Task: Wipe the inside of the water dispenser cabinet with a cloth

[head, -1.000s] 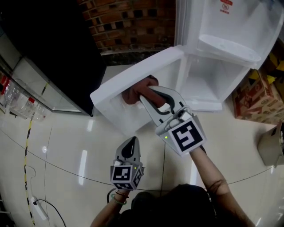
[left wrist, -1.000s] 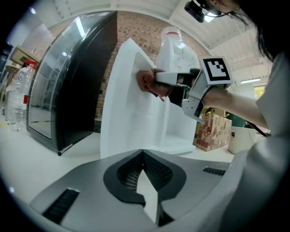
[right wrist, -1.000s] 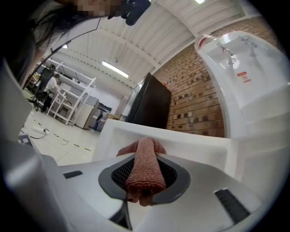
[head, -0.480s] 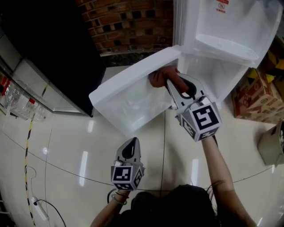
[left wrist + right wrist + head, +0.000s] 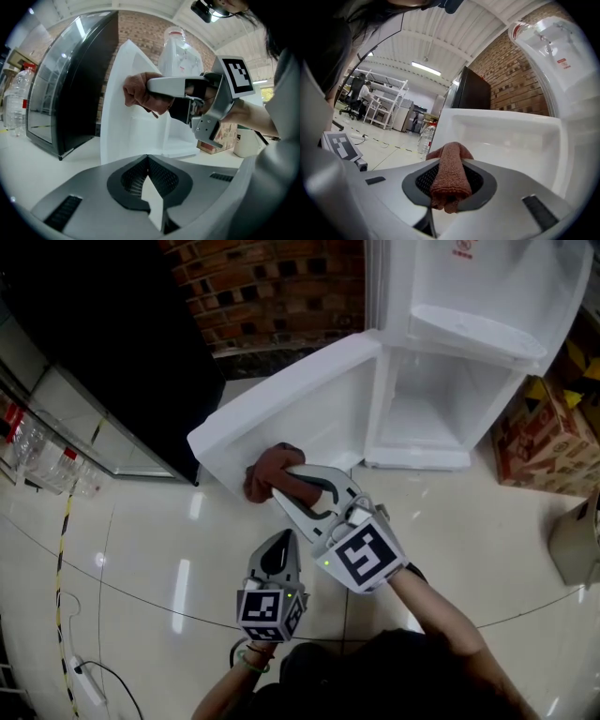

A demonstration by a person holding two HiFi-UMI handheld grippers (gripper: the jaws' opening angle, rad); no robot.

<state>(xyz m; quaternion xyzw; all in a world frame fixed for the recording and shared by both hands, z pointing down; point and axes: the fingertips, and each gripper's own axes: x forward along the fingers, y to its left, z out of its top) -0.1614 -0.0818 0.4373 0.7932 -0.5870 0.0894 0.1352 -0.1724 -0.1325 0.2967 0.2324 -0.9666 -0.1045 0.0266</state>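
Head view, and the right gripper (image 5: 284, 486) reaches to the lower left end of the open cabinet door (image 5: 319, 409), its fingers clamped on a reddish-brown cloth (image 5: 265, 470). The cloth bunches out past the tips, which makes sense: the soft wad, not hard plastic, meets the white panel. It looks pressed on the door's inner face near the outer edge, though contact is hard to confirm from above. The left gripper (image 5: 278, 542) hangs low at centre frame, short of the door, fingers shut together on nothing, parked out of the way by the look of it.

Over to the right gripper view: the cloth shows as a folded roll pinched between the fingers, with the door's recessed face spread ahead. No other view gives that. The left gripper view offers the side-on angle, cloth against the door's edge, and the big water bottle (image 5: 180, 51) up top. Only the head view takes in the cabinet (image 5: 422, 413) itself, open at upper right, well apart from the cloth.
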